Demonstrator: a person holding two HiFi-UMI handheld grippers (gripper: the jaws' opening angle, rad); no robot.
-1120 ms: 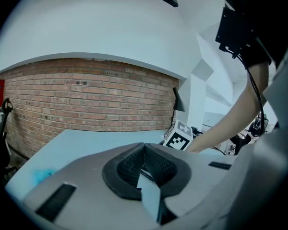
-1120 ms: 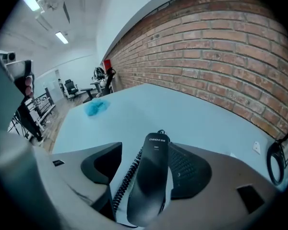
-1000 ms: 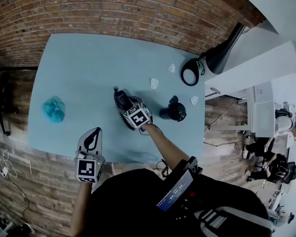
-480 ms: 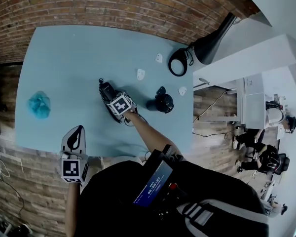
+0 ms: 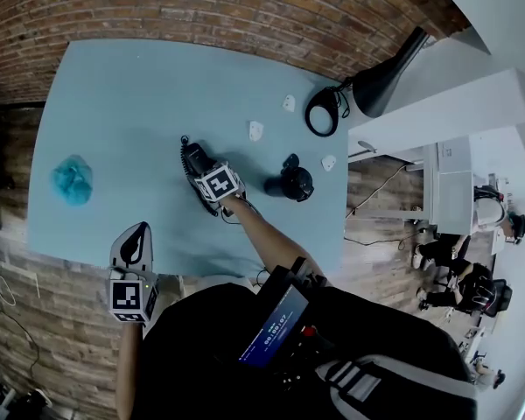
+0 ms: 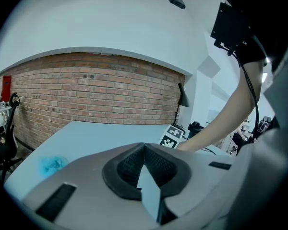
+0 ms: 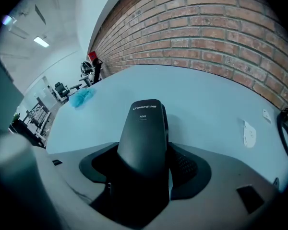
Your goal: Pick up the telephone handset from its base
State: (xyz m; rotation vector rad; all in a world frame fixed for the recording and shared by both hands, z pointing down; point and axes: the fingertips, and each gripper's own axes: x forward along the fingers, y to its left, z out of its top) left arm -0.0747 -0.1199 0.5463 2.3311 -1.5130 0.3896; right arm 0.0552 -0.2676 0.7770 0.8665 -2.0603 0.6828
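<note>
Handset (image 7: 144, 133): black, clamped between the pads of the right gripper (image 5: 206, 171), far end poking out past them; near the middle of the table (image 5: 114, 94).
Base: hidden under the right gripper and its marker cube in the head view; cannot tell whether the handset sits on it or clear of it.
Handset's near end: lost in shadow between the pads.
Left gripper (image 5: 136, 237): pads pressed together, nothing between; at the table's near edge, well apart from the handset.
Black object (image 5: 290, 183): just right of the handset, shape hard to make out.
Blue lump (image 5: 72, 179): far left on the table, too blurred to name.
Far right corner: lamp (image 5: 381, 81) and black ring (image 5: 322, 112), with small white bits (image 5: 255, 130) nearby.
</note>
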